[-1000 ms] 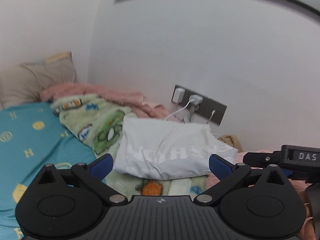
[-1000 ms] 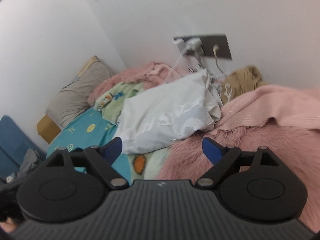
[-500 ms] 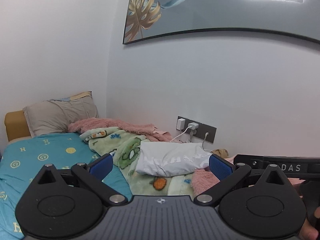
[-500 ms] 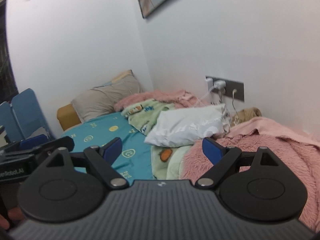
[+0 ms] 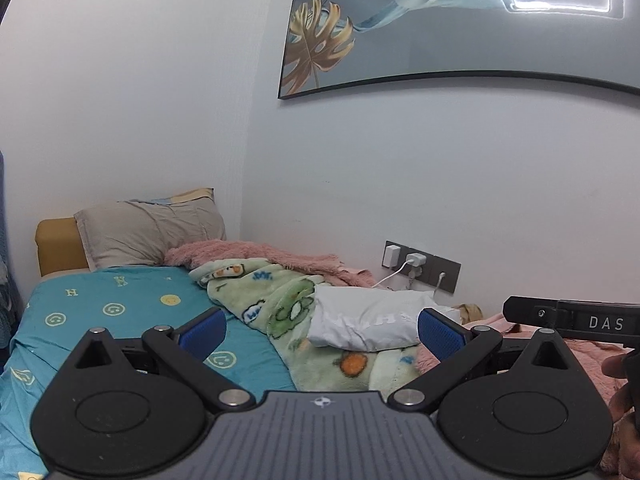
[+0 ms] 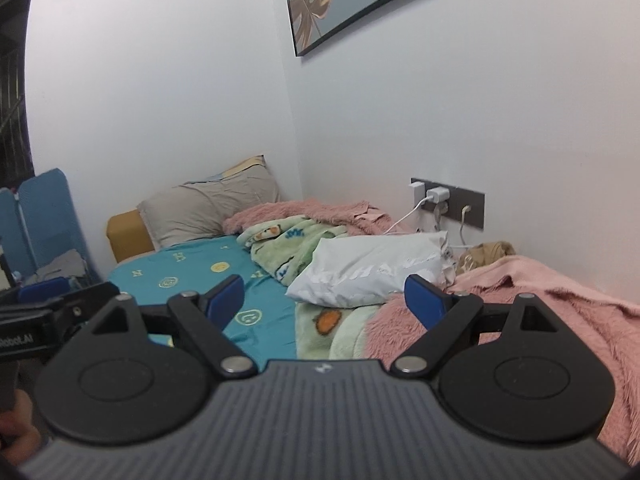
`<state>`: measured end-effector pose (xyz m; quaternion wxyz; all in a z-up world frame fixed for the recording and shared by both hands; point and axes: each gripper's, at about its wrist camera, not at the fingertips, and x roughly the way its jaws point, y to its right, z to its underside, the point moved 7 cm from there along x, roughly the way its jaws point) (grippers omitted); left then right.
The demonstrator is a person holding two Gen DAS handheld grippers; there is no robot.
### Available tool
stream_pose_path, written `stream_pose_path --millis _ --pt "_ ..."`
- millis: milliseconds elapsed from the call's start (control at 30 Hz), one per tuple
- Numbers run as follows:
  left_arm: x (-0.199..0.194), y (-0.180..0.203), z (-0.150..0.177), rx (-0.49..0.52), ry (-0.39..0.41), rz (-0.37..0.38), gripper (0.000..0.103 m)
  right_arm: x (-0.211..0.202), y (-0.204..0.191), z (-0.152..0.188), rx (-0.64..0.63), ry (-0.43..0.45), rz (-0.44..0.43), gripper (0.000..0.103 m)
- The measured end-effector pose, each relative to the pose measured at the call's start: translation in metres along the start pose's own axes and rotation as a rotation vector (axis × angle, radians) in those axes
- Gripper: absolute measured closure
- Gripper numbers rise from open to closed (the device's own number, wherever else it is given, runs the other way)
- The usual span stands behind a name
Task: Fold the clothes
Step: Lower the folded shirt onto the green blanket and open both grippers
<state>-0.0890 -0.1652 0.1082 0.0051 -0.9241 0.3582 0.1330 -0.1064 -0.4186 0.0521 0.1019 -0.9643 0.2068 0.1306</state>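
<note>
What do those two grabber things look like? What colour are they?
Both look alike. The left tool has a dark grey ribbed body, two round black discs, black arms with silver screws, and blue pads on its fingers. The right tool matches it, blue pads too. White letters "DAS" are printed on the black side of the right tool, seen from the left camera.

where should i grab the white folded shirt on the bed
Probably by the near lower edge of the white folded shirt, coming in low from the front. It lies as a soft bundle on the green cartoon blanket, its far side close to the wall and the charger cables. Both grippers are open and empty.
</note>
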Motion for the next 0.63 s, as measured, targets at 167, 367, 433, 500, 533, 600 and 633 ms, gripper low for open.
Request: stream_pose_path --millis 167,367,433,500,533,600,633 --pt "0.003 -0.002 0.003 -0.001 -0.008 -0.014 0.0 -0.001 -0.01 -0.001 -0.04 0.011 -0.002 0.014" --pt "-0.002 -0.004 0.001 -0.002 0.002 -0.031 0.0 0.001 -0.016 0.001 -0.056 0.001 -0.012 0.014" --pt "-0.003 -0.006 0.0 -0.004 0.002 -0.032 0.0 0.002 -0.017 0.001 -0.067 0.004 -0.002 0.014" --pt "-0.003 -0.008 0.0 -0.009 0.0 -0.032 0.0 0.003 -0.017 0.0 -0.068 0.004 0.002 0.014" --pt "-0.003 -0.009 0.0 -0.01 0.0 -0.032 0.0 0.003 -0.017 0.001 -0.067 0.002 0.001 0.014" --pt "-0.003 -0.011 0.0 -0.008 0.001 -0.035 0.0 0.003 -0.018 0.001 -0.072 0.002 0.003 0.014" --pt "-0.003 -0.012 0.001 -0.008 0.0 -0.034 0.0 0.003 -0.018 0.001 -0.075 0.004 0.006 0.014"
